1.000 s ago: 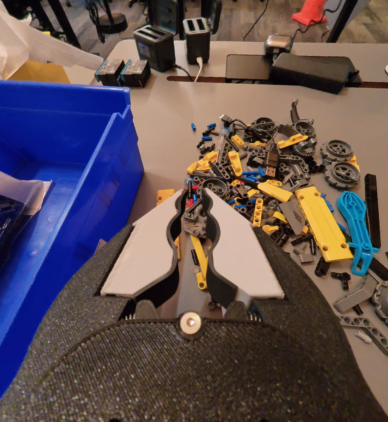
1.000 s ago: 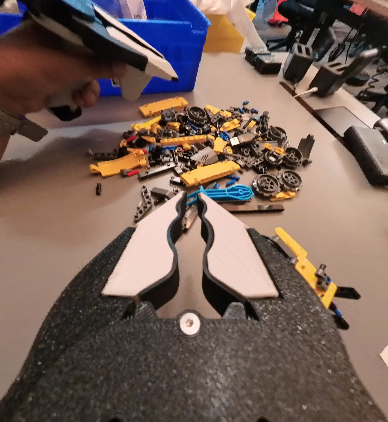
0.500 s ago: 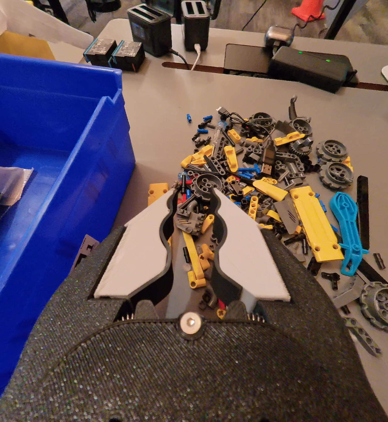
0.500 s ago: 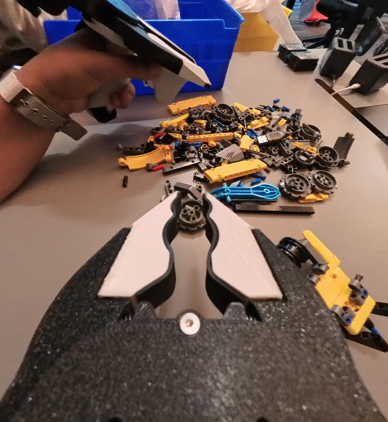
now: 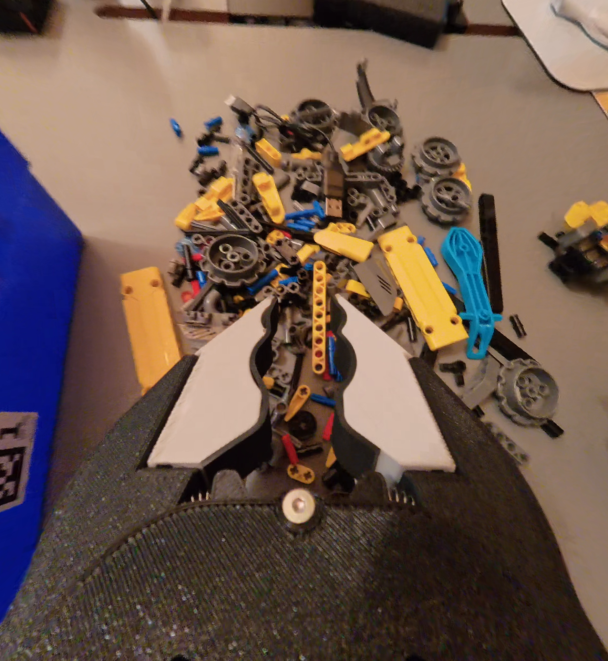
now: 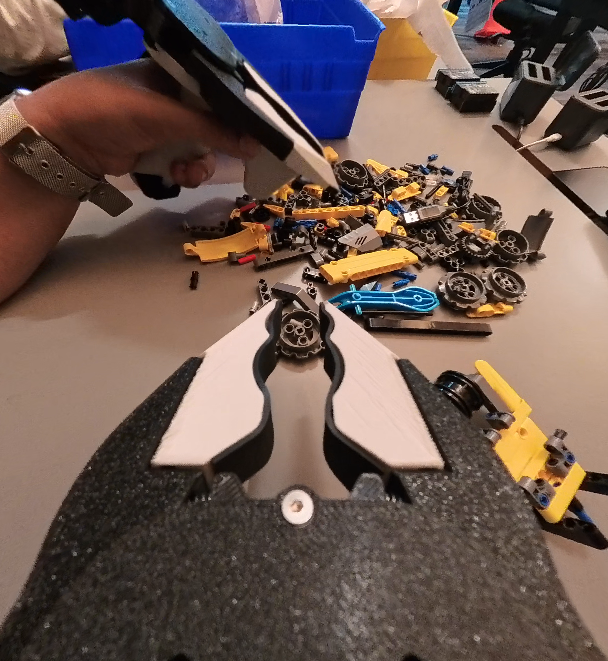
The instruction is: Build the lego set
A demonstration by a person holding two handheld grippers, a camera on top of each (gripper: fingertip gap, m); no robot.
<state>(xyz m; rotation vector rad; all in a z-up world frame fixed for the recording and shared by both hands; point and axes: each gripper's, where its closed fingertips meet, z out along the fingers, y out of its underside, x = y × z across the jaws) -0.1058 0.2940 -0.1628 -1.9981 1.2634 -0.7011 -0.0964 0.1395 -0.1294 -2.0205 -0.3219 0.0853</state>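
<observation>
A pile of loose yellow, grey, black and blue building pieces (image 5: 295, 221) lies on the grey table (image 5: 98, 125). My left gripper (image 5: 302, 304) is open, low over the pile's near edge, with a yellow holed beam (image 5: 318, 322) lying between its fingers. In the right wrist view it (image 6: 331, 182) is held by a hand and tilts down onto the pile (image 6: 384, 221). My right gripper (image 6: 299, 305) is open a little. A grey toothed wheel (image 6: 298, 334) shows between its fingers; I cannot tell whether they touch it. The wheel also shows in the left wrist view (image 5: 526, 393).
A blue bin (image 5: 26, 286) stands left of the pile, also in the right wrist view (image 6: 313, 71). A part-built yellow assembly (image 6: 531, 461) sits right of my right gripper. A light blue tool (image 6: 384, 298) and a black strip (image 6: 427, 327) lie ahead. Black chargers (image 6: 545, 82) stand at the back. My right fingertips sit around 15 cm from my left ones. To the part-built yellow assembly (image 6: 531, 461): right tips about 15 cm, left tips about 25 cm.
My left gripper has opened wider and moved down and right over the pile, away from the bin. My right gripper has opened a little and moved up to the grey wheel.
</observation>
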